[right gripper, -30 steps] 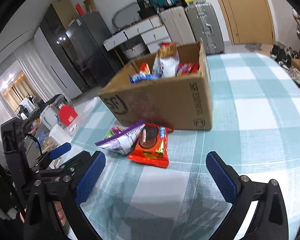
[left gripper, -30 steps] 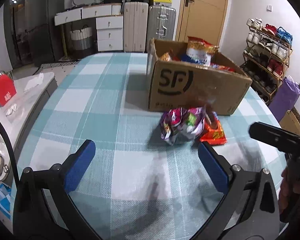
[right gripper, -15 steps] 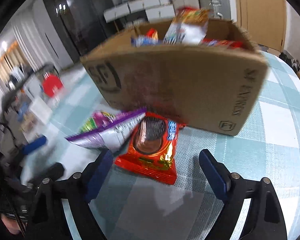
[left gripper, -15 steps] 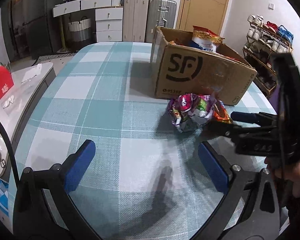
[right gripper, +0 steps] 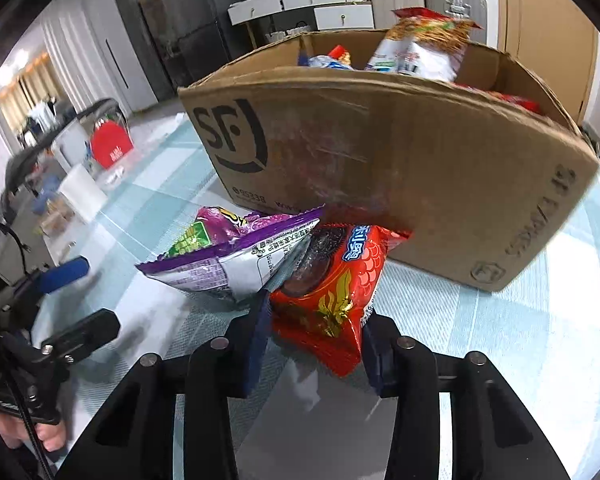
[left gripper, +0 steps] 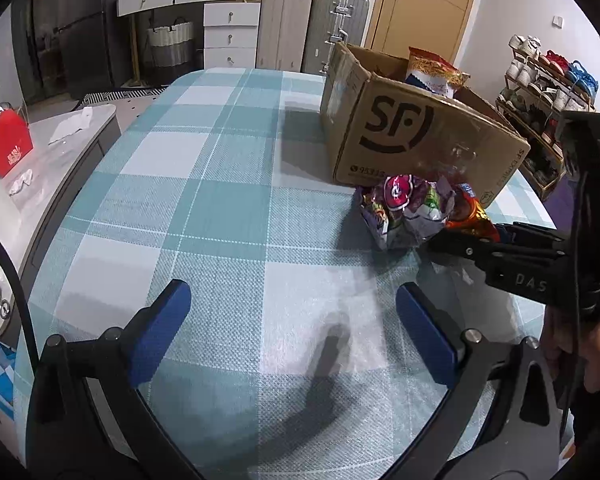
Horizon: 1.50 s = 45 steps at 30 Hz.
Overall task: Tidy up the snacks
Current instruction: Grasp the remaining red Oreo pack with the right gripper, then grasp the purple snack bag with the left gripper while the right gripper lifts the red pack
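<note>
Checked teal tablecloth (left gripper: pixel 228 184) w/ box (left gripper: pixel 420 140)

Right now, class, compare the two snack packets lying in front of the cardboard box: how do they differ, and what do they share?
The red packet sits between the closed fingers of the right gripper; the purple packet is gripped by nothing. The purple packet overlaps the red packet's left edge. The red one shows a dark round biscuit picture; the purple one shows green and yellow print. Both lie outside the cardboard box on the checked cloth.

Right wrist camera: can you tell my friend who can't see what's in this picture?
The right gripper squeezes a red snack packet on a checked tablecloth. A purple snack bag lies beside it, before a cardboard box of snacks.
</note>
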Tool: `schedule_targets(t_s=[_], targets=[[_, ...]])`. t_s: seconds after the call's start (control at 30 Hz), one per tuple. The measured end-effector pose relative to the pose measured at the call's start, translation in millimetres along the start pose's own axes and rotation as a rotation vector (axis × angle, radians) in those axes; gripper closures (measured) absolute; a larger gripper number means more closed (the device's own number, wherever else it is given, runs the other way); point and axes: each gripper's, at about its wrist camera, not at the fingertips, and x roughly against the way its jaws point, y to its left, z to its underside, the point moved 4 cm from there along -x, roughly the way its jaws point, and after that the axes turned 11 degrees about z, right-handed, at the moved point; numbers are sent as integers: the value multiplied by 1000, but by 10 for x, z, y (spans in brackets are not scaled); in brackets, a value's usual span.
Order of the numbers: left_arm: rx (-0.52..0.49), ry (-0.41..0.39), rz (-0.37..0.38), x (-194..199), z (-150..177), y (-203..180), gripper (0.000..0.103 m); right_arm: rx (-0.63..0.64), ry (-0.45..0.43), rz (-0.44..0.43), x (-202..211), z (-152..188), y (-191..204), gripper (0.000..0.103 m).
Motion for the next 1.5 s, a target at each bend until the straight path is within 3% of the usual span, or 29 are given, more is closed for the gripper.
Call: schedule_targets(t_s=[0.4,0.8,1.1,1.37,1.47,1.5], targets=[[-23,8,8,3,2,-155,1,-127,-90,-113,476,345,-270,65],[-2,-3,59,-41,-316,-269,1,-134,-157,-165,842,660,-444,65],[53,101,208,-359,-566,-430,1,-187,-156,-165,889,740,-618,65],[40,203,241,-719,-667,-597,1,-236,-174,-163,996,824,-810,65],[46,234,244,-845,-688,-635,9,-249,-169,-165,1002,851,-851,65],[56,248,243,-897,-692,-637,17,-253,-166,-169,999,856,-854,65]])
